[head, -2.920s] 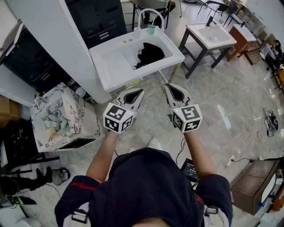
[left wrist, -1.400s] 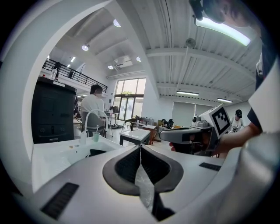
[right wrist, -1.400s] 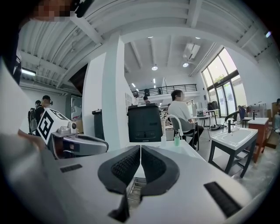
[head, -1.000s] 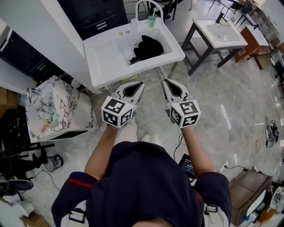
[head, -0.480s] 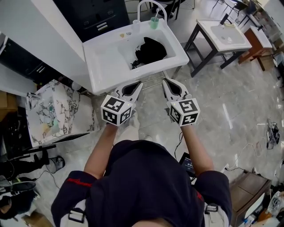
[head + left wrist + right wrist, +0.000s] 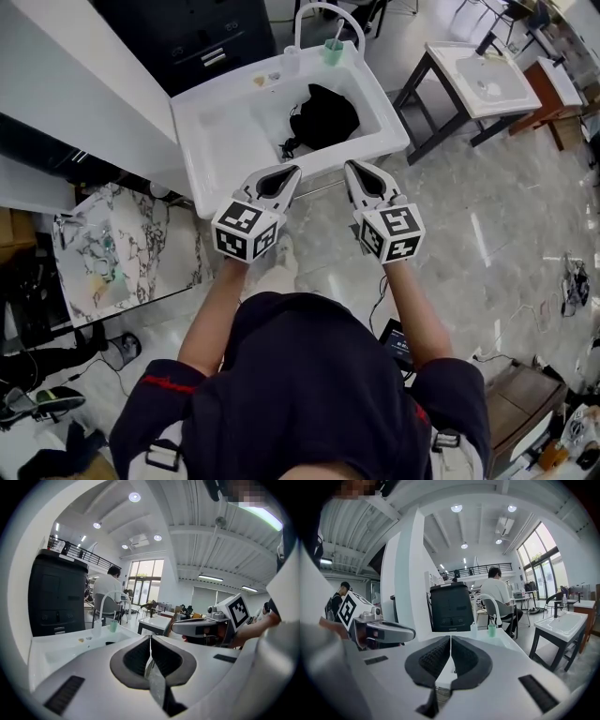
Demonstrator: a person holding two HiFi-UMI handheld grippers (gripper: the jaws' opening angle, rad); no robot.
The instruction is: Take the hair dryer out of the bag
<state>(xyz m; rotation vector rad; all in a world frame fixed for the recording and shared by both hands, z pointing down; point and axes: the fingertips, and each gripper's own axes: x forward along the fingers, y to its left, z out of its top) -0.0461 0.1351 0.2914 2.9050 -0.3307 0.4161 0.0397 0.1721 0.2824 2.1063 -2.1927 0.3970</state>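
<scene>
A black bag (image 6: 325,114) lies bunched in the basin of a white sink (image 6: 220,136). The hair dryer is hidden from me; only a thin black piece (image 6: 286,146) trails out at the bag's left. My left gripper (image 6: 292,172) is shut and empty, its tips over the sink's near rim. Beside it, my right gripper (image 6: 351,168) is shut and empty too, at the same rim. In the left gripper view the shut jaws of the left gripper (image 6: 150,637) point across the sink (image 6: 61,646). The right gripper (image 6: 450,638) likewise shows its jaws pressed together.
At the back of the sink stand a curved faucet (image 6: 317,13), a green cup (image 6: 333,52) and a small clear cup (image 6: 289,58). A marbled board (image 6: 122,248) lies on the floor at left, a second white sink table (image 6: 487,75) at right. A person sits far off (image 6: 497,592).
Both grippers have moved forward, side by side, from short of the sink to its near rim. Their jaws stay shut. The bag has not moved.
</scene>
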